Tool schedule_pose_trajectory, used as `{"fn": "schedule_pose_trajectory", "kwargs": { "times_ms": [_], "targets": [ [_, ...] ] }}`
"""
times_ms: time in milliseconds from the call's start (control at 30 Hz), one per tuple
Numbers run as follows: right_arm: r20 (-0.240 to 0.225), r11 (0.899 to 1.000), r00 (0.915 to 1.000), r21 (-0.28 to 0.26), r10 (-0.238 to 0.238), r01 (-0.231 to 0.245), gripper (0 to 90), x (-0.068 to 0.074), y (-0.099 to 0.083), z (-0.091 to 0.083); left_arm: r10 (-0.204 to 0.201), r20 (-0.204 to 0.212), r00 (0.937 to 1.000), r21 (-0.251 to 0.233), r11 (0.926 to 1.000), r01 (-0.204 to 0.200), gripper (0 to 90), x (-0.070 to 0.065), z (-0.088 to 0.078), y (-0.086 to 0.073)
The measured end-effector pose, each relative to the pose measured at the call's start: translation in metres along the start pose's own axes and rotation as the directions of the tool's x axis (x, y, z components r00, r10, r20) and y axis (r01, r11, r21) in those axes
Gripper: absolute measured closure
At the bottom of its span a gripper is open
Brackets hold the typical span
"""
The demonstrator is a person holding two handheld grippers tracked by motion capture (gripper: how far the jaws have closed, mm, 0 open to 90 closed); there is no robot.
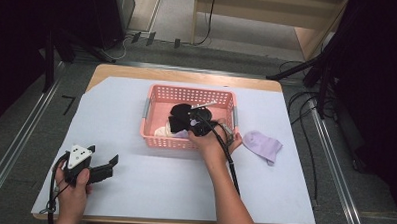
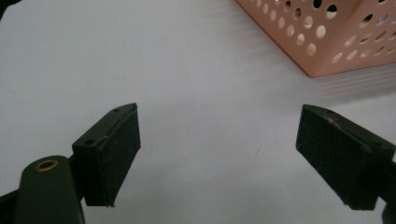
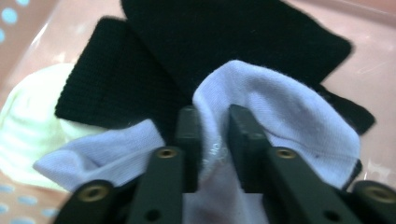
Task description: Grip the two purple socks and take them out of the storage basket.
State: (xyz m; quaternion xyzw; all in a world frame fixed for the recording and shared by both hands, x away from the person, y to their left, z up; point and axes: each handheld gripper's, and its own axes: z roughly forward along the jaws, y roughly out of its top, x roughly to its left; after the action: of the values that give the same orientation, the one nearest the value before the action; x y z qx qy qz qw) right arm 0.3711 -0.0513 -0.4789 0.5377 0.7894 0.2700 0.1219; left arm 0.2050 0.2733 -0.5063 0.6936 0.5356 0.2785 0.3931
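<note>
My table (image 1: 133, 190) wears a white sheet, its wooden edge showing at the back. Beyond it, cables (image 1: 208, 22) trail across the grey floor (image 1: 180, 16).

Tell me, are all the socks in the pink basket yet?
Not yet. A black sock and a cream one already lie in the pink basket. The right hand-held gripper is pinching a lilac sock over it. Another lilac sock waits on the table. The left hand-held gripper is open.

Perforated glossy pink plastic basket (image 1: 159, 94), knitted cloth socks (image 3: 280, 116), matt white table cover (image 1: 159, 185), wooden table edge (image 1: 188, 74)
</note>
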Motion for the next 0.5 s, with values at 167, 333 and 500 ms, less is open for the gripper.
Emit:
{"fn": "schedule_pose_trajectory", "kwargs": {
  "times_ms": [167, 333, 500],
  "targets": [
    [-0.027, 0.996, 0.9996, -0.086, 0.011, -0.013, 86.9, -0.003, -0.006, -0.005, 0.001, 0.001, 1.0, 0.001, 1.0, -0.001, 14.7, 0.0, 0.0, 0.0],
    [-0.123, 0.969, 0.9888, -0.22, 0.084, -0.11, 87.6, -0.014, -0.005, -0.024, 0.002, -0.004, 1.0, 0.004, 1.0, -0.002, 14.7, 0.0, 0.001, 0.0],
    [-0.174, 0.934, 0.9805, -0.328, 0.092, -0.145, 88.1, -0.023, -0.006, -0.039, 0.003, -0.005, 1.0, 0.001, 1.0, -0.003, 14.7, 0.0, 0.001, 0.0]
  ]
}}
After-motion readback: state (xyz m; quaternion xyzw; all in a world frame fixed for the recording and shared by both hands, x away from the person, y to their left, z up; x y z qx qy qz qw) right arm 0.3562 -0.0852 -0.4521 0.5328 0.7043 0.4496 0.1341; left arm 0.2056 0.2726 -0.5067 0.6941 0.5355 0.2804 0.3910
